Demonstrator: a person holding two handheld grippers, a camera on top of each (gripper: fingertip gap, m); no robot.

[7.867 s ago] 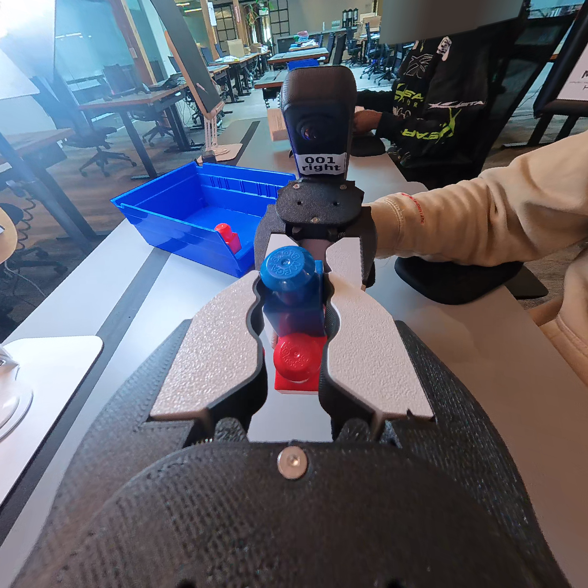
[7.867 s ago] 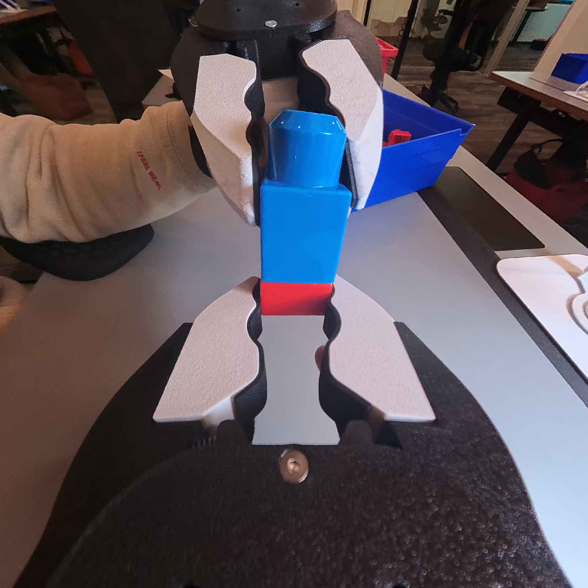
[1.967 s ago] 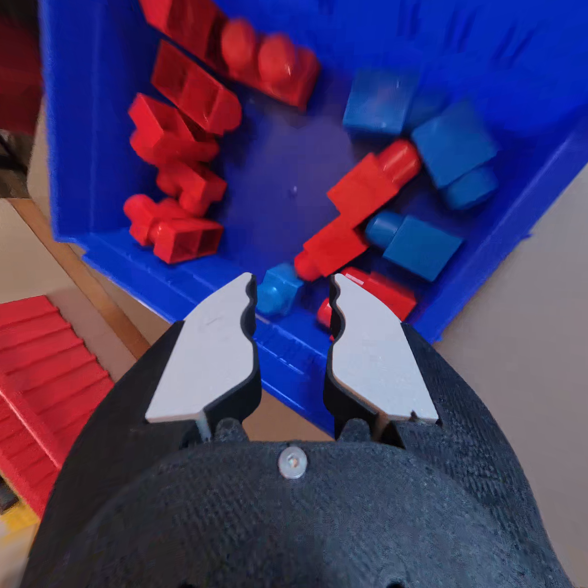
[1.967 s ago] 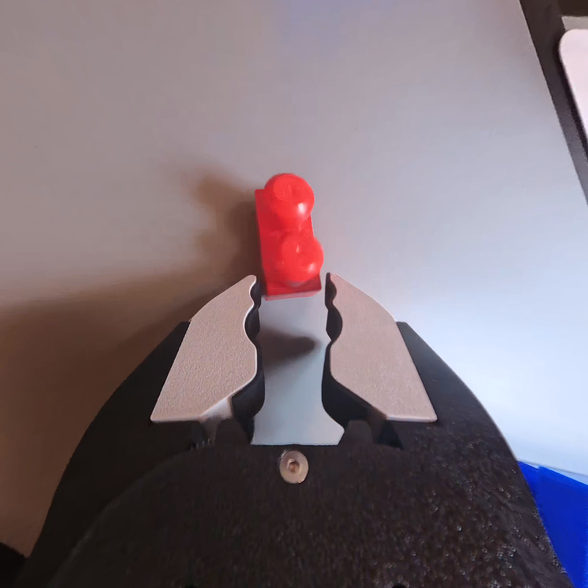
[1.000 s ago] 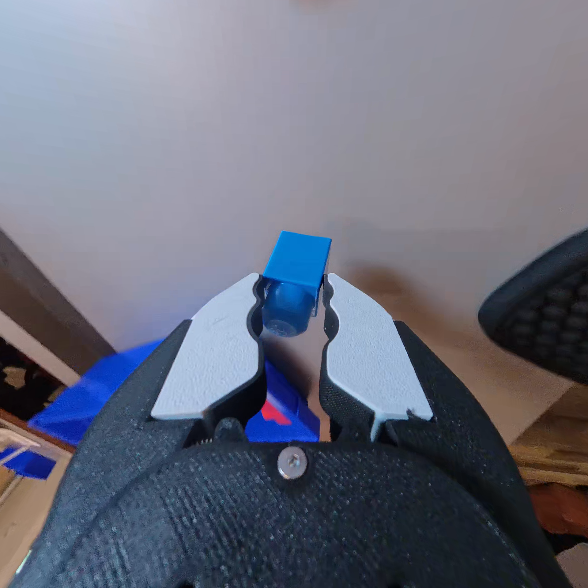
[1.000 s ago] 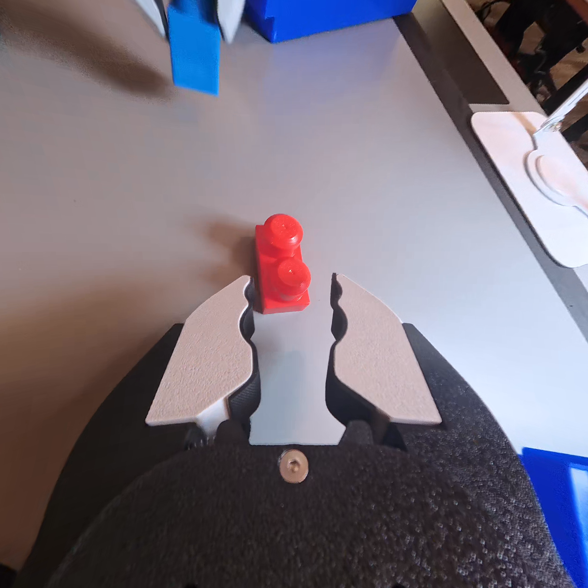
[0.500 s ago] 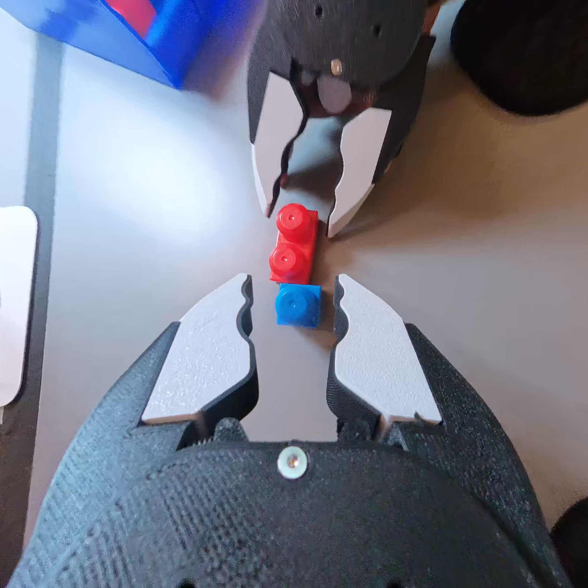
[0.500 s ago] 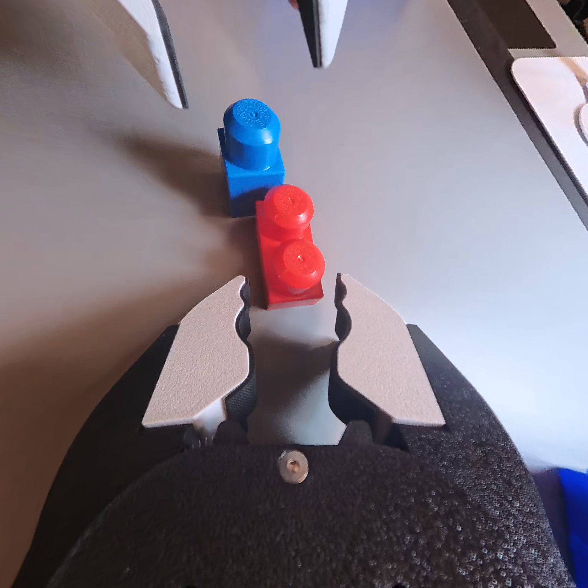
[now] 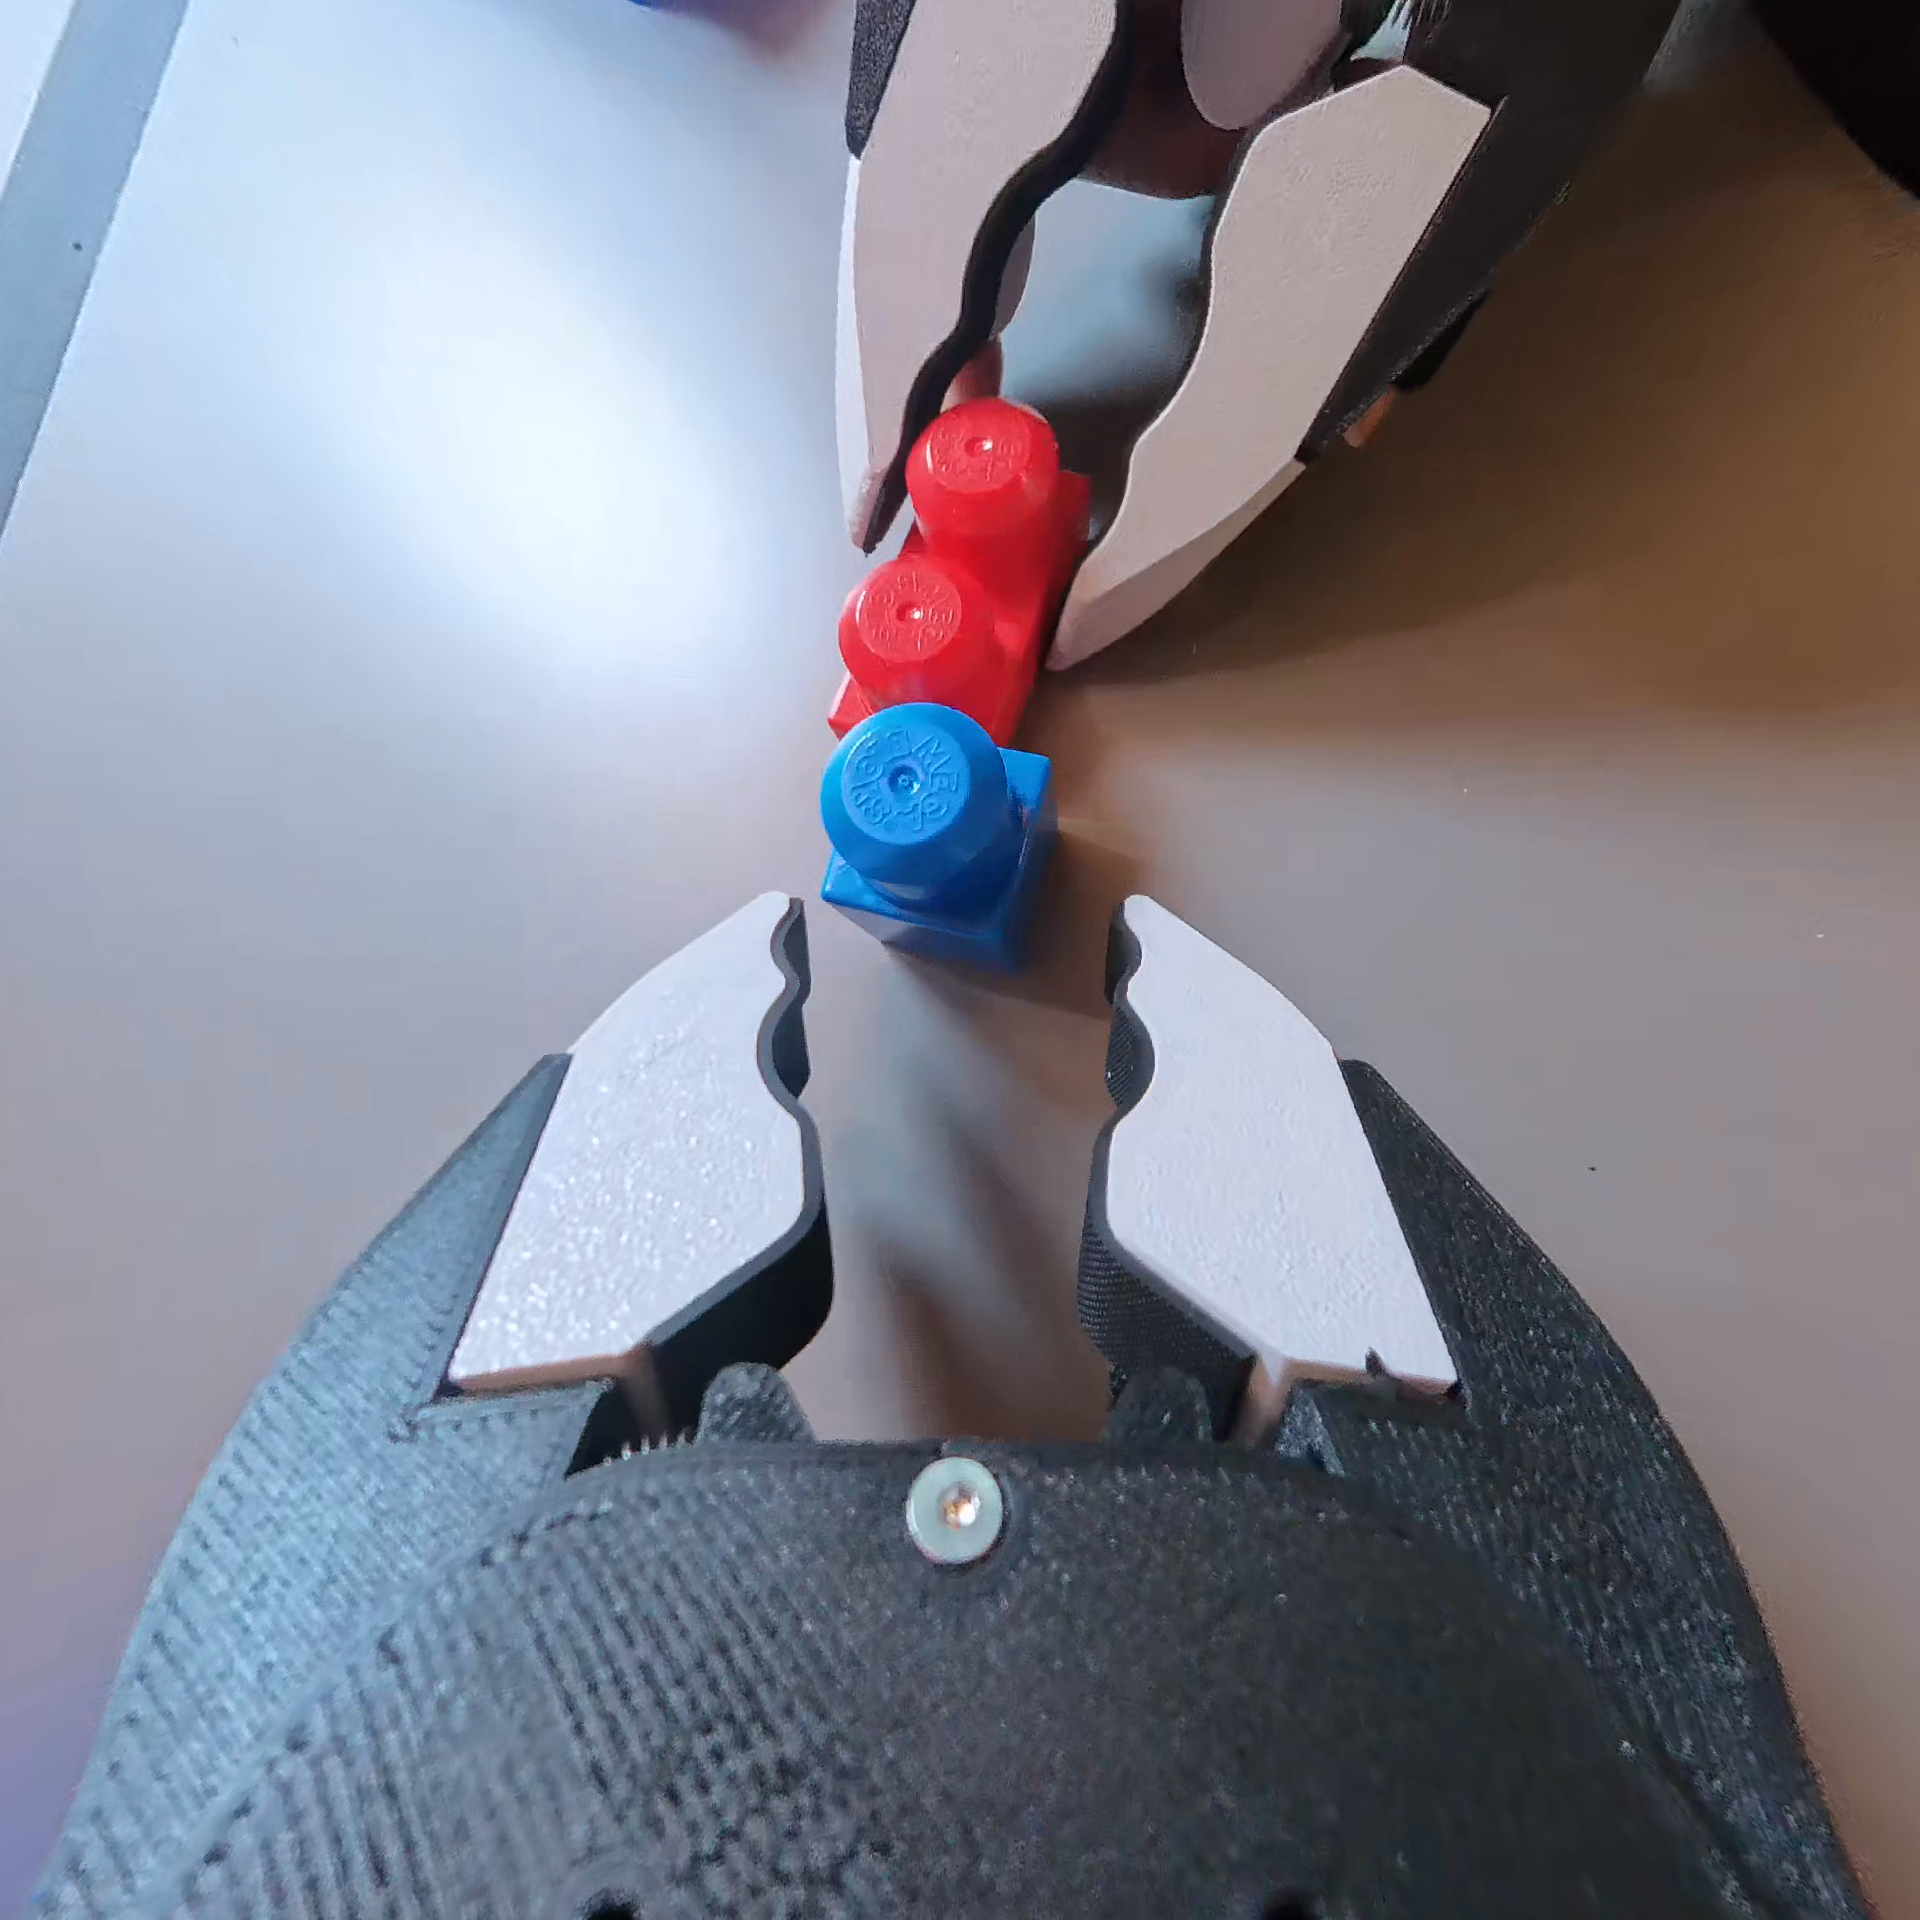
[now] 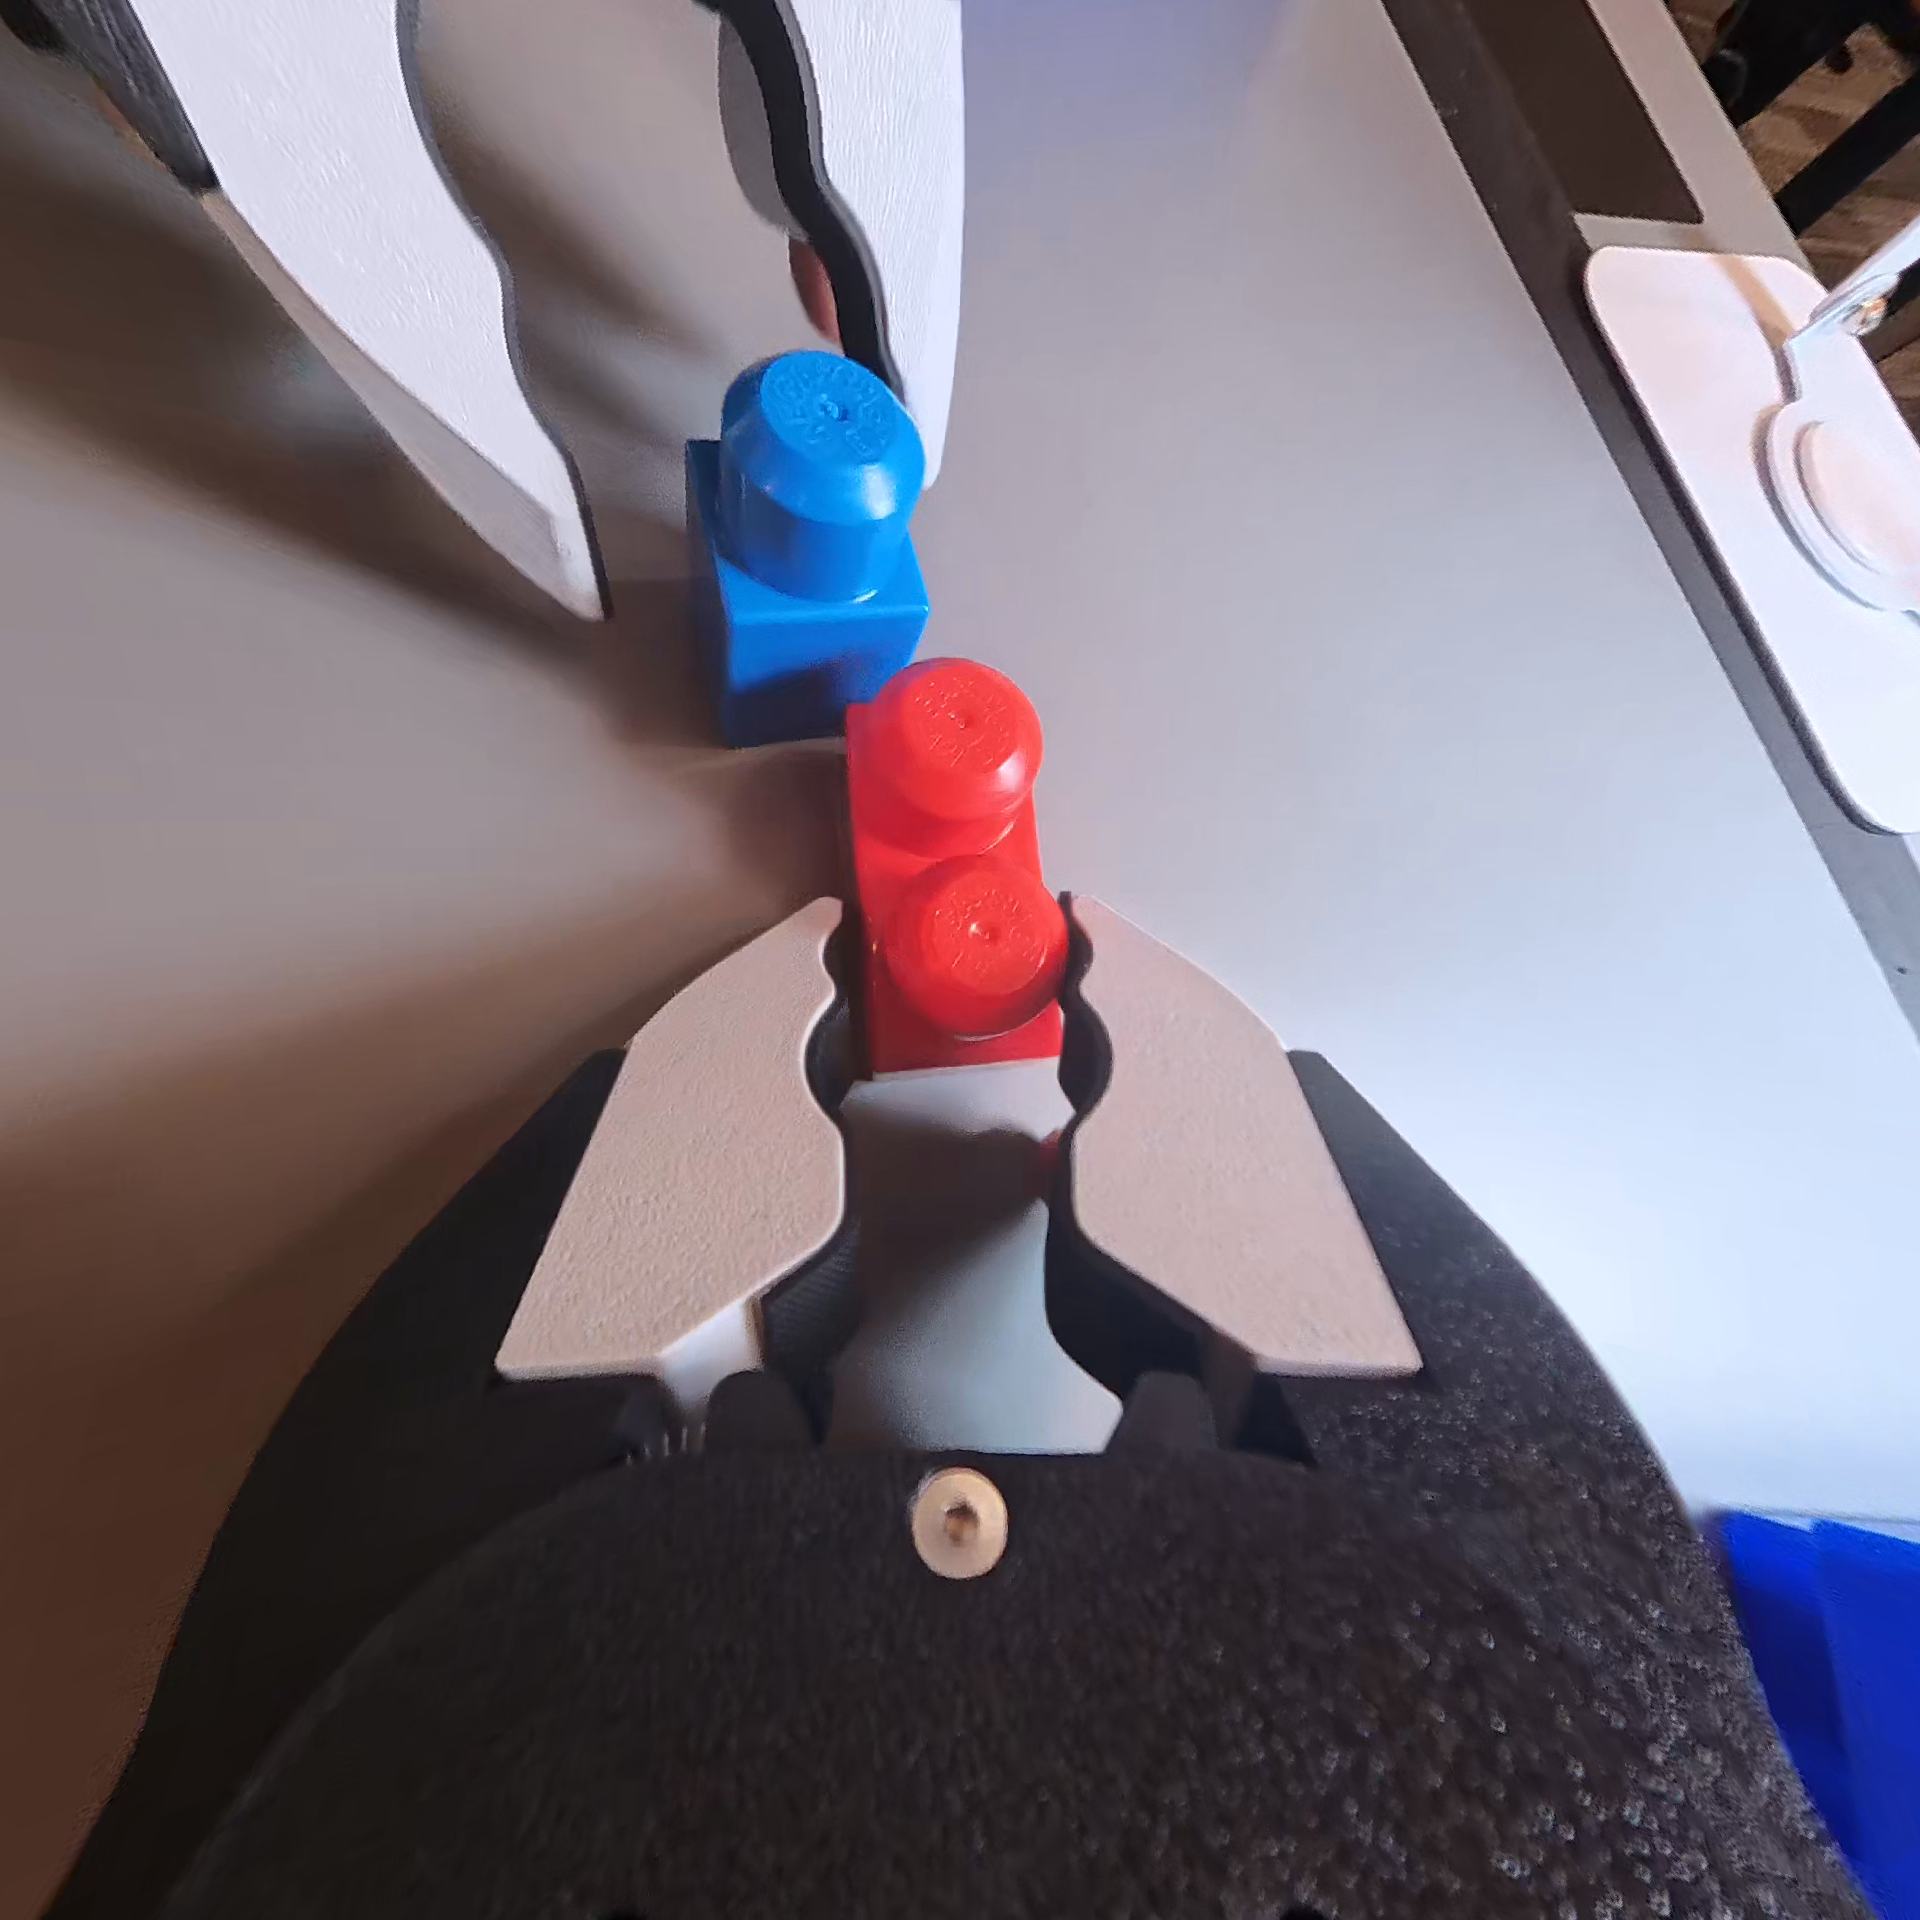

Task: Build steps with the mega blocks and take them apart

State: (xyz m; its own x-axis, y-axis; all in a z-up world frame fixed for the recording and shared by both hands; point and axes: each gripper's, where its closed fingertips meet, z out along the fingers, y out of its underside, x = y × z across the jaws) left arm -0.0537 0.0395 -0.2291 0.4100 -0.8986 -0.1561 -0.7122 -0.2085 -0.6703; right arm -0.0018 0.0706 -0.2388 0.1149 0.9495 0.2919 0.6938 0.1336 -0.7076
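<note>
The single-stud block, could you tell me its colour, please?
Blue, clearest in the left wrist view.

raised maker's lettering ringing the stud top of the blue block (image 9: 906,792), same embossed ring on both studs of the red block (image 9: 961,582), at 12 o'clock from it, touching

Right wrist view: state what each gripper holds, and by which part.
The right gripper straddles the near end of the red block, jaws against its sides. The left gripper is open and holds nothing; the blue block stands free.
</note>
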